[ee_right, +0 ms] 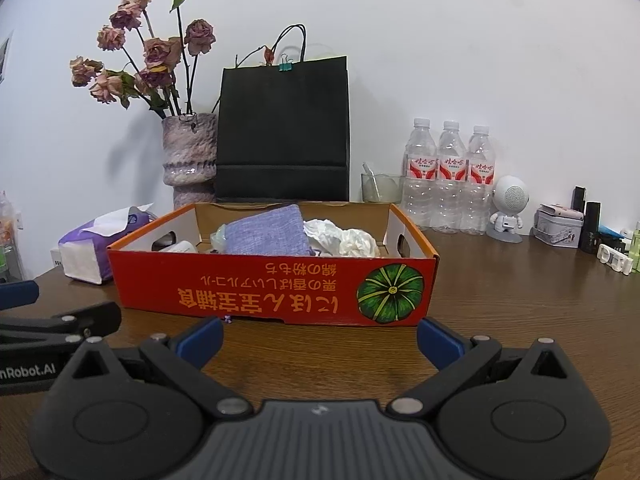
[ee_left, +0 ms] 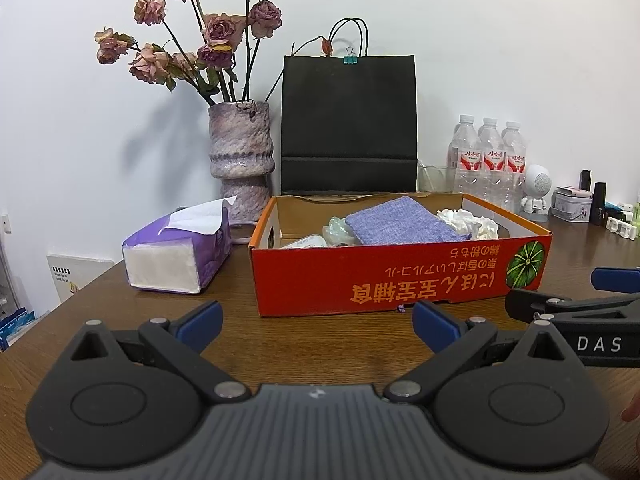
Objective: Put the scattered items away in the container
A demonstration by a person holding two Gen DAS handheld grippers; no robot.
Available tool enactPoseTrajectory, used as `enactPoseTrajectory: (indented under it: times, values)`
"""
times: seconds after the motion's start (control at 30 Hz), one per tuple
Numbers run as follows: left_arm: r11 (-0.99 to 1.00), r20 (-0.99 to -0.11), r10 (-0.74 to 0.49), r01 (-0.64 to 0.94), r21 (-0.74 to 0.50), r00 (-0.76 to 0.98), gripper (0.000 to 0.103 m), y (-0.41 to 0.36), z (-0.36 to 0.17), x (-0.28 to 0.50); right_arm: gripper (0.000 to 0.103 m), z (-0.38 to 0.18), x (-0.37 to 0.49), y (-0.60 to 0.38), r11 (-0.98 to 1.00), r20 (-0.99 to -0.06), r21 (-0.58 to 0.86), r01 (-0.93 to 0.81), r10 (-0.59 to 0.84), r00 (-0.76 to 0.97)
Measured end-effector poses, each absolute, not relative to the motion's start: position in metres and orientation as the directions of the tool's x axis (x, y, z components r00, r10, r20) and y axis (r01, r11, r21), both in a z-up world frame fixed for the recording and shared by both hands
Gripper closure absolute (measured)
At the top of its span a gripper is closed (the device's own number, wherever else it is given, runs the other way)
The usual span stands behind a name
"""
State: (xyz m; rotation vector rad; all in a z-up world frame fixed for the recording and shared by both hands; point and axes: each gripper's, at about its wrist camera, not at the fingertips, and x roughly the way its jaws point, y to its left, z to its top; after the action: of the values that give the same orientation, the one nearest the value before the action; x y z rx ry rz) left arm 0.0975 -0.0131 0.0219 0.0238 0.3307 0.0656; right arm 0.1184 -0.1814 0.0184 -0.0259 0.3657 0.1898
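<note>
- Left gripper (ee_left: 317, 322) and right gripper (ee_right: 320, 334): jaws spread, empty, above brown wooden table (ee_right: 520, 300).
- Red box (ee_right: 276, 284) just beyond, holding purple pouch (ee_right: 268, 230) and crumpled paper (ee_right: 344, 240).
- Far edge: vase (ee_right: 188, 156), black bag (ee_right: 282, 132), water bottles (ee_right: 450, 176) against white wall (ee_right: 460, 40).

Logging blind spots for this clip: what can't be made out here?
- Box floor: both views, hidden by its near wall.
- White item in the box: mostly hidden by that wall.
- Small items at far right: too small.
- Right gripper in the left view: cut off by the edge.
</note>
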Motion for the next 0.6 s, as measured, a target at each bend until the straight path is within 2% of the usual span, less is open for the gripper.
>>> enactPoseTrajectory:
  times: [0.6]
  values:
    - [0.998,-0.321,0.066,-0.059,0.033,0.945,0.000,-0.0137,0.0215,0.0970,0.000,0.0184,0.1179,-0.1819,0.982,-0.354,0.006,-0.188,0.178,0.918]
